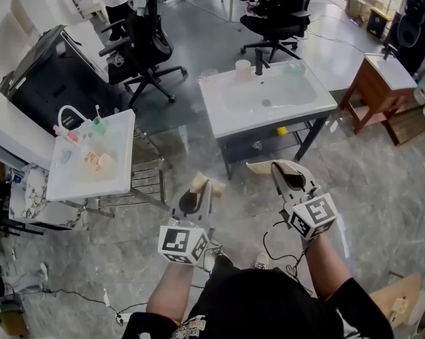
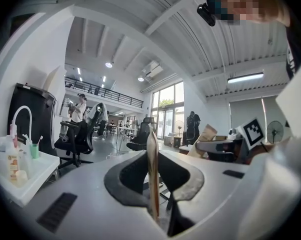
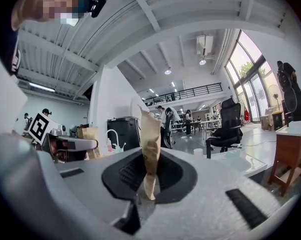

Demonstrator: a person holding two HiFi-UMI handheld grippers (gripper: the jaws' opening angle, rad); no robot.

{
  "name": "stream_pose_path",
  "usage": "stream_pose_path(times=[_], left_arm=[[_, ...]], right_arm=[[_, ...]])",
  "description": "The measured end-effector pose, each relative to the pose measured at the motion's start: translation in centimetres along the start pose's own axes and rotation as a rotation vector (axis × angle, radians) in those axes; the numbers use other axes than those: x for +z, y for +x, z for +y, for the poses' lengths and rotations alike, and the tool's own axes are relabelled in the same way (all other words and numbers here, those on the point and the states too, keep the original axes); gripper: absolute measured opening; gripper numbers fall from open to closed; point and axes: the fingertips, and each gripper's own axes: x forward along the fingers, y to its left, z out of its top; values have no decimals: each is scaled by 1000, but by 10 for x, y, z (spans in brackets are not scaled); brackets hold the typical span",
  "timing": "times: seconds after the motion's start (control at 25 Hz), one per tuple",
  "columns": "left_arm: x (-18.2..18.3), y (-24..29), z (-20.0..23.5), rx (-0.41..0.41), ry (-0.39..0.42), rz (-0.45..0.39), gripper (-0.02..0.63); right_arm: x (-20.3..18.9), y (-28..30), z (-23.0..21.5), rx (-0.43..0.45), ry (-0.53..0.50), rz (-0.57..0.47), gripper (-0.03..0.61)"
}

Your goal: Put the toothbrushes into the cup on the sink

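Toothbrushes stand in a green cup [image 1: 98, 123] on the small white sink [image 1: 121, 179] at the left; the left gripper view shows the same green cup [image 2: 34, 149]. Across the floor ahead, a larger white sink [image 1: 318, 108] carries a white cup [image 1: 243, 67], a pale pink cup [image 1: 209, 75] and a greenish cup [image 1: 295, 68]. My left gripper [image 1: 204, 185] [image 2: 151, 134] and right gripper [image 1: 267, 167] [image 3: 149, 119] are held level over the floor, short of both sinks. The tan pads of each are pressed together with nothing between them.
Black office chairs [image 1: 145, 48] stand behind the sinks, with a black cabinet [image 1: 54, 83] at the far left. A wooden table [image 1: 378, 87] stands to the right of the larger sink. Cables [image 1: 283, 249] lie on the floor by my feet. Cardboard [image 1: 399, 299] sits at the lower right.
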Motion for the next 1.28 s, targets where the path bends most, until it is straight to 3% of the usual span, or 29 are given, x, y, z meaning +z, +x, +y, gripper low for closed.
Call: stream_pose_path(times=[0.72,1.04,1.28], left_arm=[[12,18,155,-42,-18,-3,58],[21,35,177,-67,-33,-18,58],[20,62,184,-34,-42,-24,58]], right_arm=[[3,137,51,-67,14,-17,35],[9,166,50,-82,9,-14,34],[12,189,26,-53,3,-14,35]])
